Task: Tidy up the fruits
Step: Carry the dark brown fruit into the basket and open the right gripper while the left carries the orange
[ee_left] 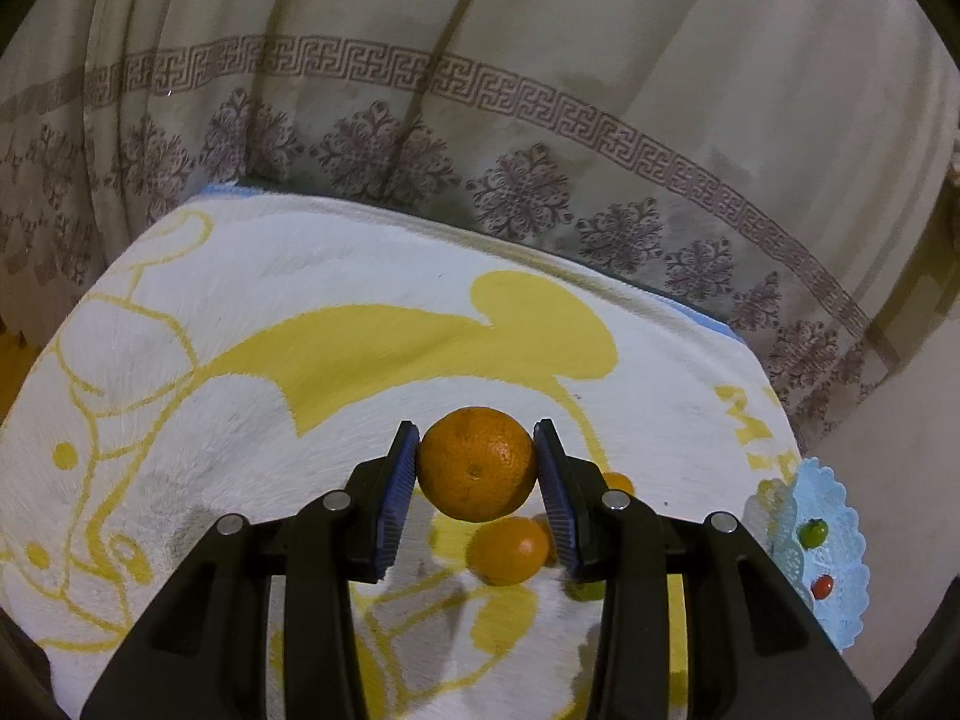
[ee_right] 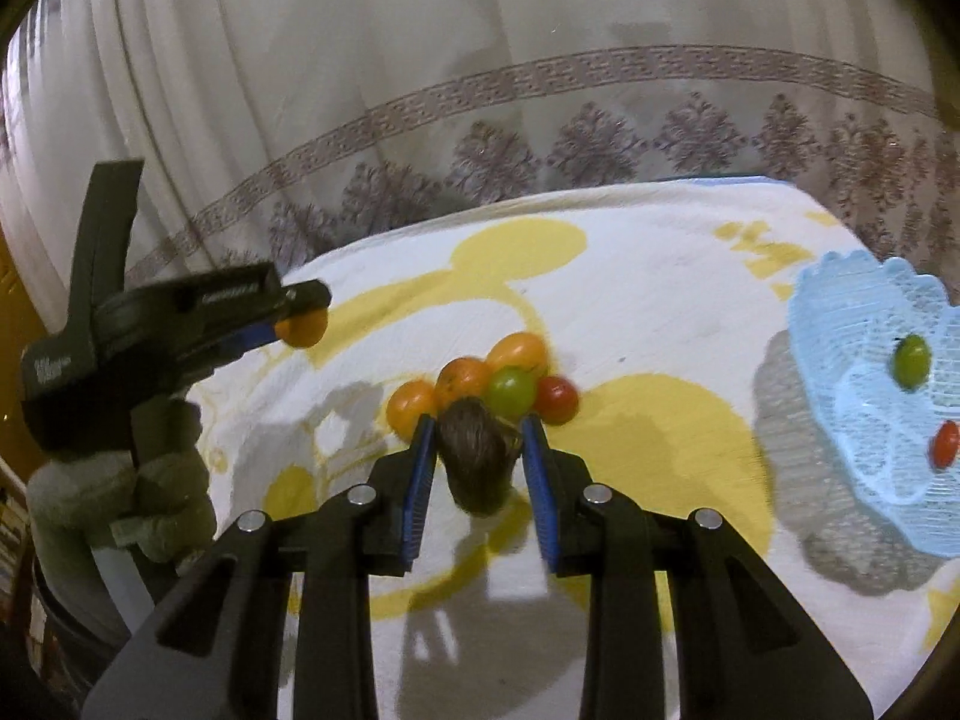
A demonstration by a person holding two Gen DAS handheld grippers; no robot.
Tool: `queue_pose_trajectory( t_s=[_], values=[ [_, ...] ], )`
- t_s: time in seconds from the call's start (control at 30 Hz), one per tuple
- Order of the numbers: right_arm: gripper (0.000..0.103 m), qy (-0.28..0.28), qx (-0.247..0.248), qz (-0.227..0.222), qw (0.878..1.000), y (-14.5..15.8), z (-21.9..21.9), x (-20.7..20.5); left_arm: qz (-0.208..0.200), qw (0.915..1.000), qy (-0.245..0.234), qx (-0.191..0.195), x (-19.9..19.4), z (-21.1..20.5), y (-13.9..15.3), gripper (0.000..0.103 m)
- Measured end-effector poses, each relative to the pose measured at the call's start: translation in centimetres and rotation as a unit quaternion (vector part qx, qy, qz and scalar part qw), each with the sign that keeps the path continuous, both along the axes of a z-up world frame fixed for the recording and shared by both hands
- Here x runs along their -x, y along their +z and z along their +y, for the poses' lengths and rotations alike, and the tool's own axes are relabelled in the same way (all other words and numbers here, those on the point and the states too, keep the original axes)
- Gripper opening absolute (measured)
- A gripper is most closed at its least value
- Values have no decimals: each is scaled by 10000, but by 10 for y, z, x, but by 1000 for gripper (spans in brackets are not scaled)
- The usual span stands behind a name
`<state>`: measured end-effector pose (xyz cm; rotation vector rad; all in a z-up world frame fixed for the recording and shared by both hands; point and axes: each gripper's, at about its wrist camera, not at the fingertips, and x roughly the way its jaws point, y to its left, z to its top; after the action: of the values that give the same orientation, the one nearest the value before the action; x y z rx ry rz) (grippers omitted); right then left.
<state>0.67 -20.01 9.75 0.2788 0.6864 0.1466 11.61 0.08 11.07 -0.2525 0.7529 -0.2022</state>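
Left claw [ee_left: 476, 465] pinches an orange [ee_left: 476, 463] above the towel [ee_left: 240, 312]; right claw [ee_right: 478, 456] grips a brown fruit [ee_right: 478, 462].

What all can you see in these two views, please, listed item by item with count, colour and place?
orange: one, orange, held in the left claw above the cloth
brown fruit: one, brown, fuzzy, between the right claw's fingers
fruit pile: five, orange, yellow-orange, green, red, touching, mid cloth
basket: one, pale blue, right edge
basket fruits: two, green and red, inside the basket
cloth: one, white and yellow, covering the table
curtain: cream, patterned border, behind
left claw: black, blue pads
right claw: black, blue pads
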Motion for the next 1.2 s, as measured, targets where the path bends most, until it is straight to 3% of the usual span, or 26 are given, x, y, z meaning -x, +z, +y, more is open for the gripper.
queue_pose_trajectory(
  t_s=[0.53,1.2],
  values=[
    [30,-415,-127,-323,9985,24,-29,29,-512,9972,-513,-191,35,-33,25,40],
    [30,-890,-201,-641,9938,44,-64,56,-943,9877,-1090,-613,69,-78,33,40]
  ],
)
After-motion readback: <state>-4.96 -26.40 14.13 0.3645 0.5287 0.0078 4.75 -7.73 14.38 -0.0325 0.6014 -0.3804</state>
